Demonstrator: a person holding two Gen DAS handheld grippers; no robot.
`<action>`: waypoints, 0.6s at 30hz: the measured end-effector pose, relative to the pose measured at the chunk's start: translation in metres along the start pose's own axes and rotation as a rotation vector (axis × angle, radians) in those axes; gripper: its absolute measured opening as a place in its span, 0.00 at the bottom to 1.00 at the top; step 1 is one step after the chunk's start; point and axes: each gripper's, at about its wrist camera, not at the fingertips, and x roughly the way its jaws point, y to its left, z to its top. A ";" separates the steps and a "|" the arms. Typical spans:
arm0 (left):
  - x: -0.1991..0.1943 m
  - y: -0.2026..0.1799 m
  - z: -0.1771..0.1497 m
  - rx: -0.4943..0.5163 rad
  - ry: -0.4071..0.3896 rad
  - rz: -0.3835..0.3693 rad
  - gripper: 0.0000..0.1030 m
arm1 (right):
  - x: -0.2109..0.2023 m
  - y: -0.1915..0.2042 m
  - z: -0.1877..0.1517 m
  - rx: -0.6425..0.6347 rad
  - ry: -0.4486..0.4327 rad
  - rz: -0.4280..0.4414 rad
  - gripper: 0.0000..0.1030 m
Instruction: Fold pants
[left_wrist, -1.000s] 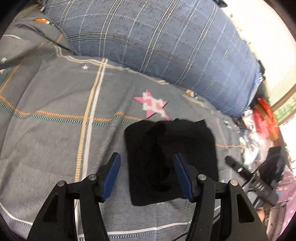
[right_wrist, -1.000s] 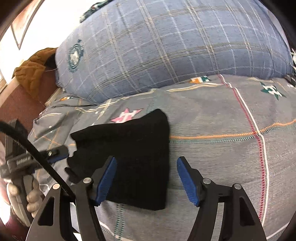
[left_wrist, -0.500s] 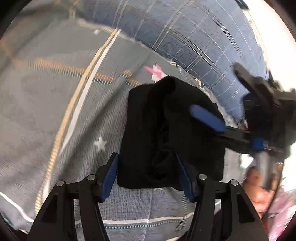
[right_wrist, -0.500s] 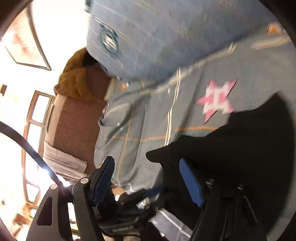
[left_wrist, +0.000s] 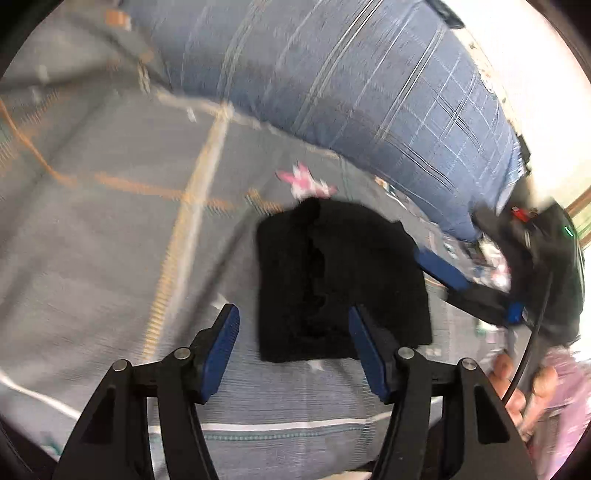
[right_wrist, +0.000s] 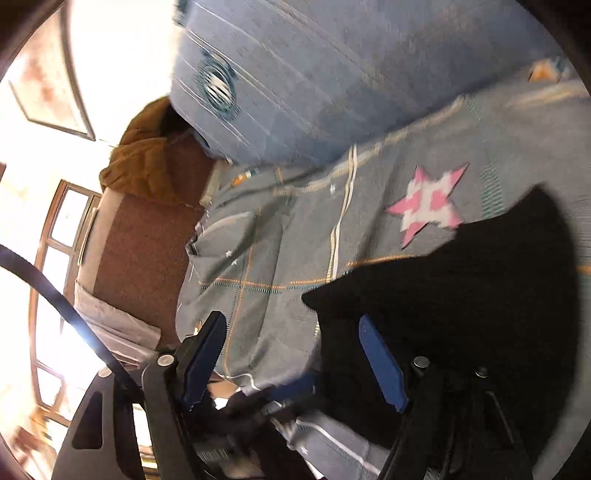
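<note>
Black pants (left_wrist: 340, 280): folded into a compact square on the grey bedspread (left_wrist: 110, 258), beside the pink star (left_wrist: 306, 182).
Left claw (left_wrist: 291, 343): half-wide, empty, hovering at the near edge.
Right claw (right_wrist: 291, 360): opening, nothing gripped.
Advice: press edges flat, withdraw gently.

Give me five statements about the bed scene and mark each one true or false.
1. The black pants lie folded into a compact block on the grey bedspread. True.
2. The left gripper is clamped on the pants. False: its jaws stand open with nothing pinched.
3. A pink star shows on the bedspread beside the pants. True.
4. The big pillow is red. False: it is blue plaid.
5. The right gripper holds the pants. False: its jaws are opening, gripping nothing.
</note>
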 end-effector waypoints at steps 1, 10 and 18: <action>-0.009 -0.006 0.000 0.025 -0.029 0.060 0.59 | -0.016 0.003 -0.009 -0.023 -0.044 -0.059 0.80; -0.034 -0.064 -0.020 0.217 -0.173 0.330 0.73 | -0.076 -0.019 -0.085 -0.055 -0.202 -0.506 0.81; -0.025 -0.070 -0.024 0.245 -0.137 0.372 0.73 | -0.094 -0.043 -0.095 -0.002 -0.213 -0.514 0.81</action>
